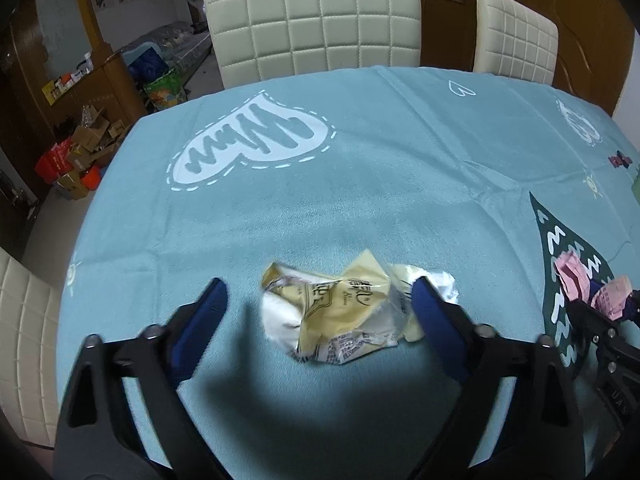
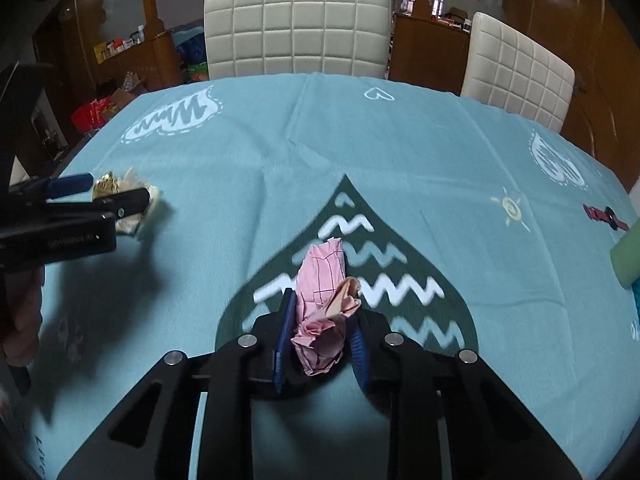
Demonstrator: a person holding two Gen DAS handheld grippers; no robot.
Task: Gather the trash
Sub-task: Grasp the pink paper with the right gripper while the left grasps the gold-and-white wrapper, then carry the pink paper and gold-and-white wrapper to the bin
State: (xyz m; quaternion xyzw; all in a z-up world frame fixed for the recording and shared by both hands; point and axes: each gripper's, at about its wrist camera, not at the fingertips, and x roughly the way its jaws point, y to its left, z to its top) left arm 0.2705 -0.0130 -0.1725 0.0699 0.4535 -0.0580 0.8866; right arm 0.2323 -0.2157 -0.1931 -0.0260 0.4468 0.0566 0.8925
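Note:
A crumpled yellow-and-white snack wrapper (image 1: 340,312) lies on the light blue tablecloth (image 1: 360,184). My left gripper (image 1: 320,288) straddles it with the jaws wide. The right finger (image 1: 430,300) touches the wrapper's edge, while the left finger (image 1: 212,304) stands apart from it. In the right wrist view, a crumpled pink paper (image 2: 322,276) sits between the blue pads of my right gripper (image 2: 322,312), which is shut on it over a dark teardrop print. The left gripper (image 2: 100,192) and wrapper (image 2: 132,200) show at far left there. The pink paper (image 1: 576,276) shows at the left view's right edge.
Two cream quilted chairs (image 2: 298,28) (image 2: 520,76) stand at the table's far side. A small red item (image 2: 600,216) and a green object (image 2: 626,256) lie near the right edge. Cardboard boxes (image 1: 88,140) clutter the floor to the left.

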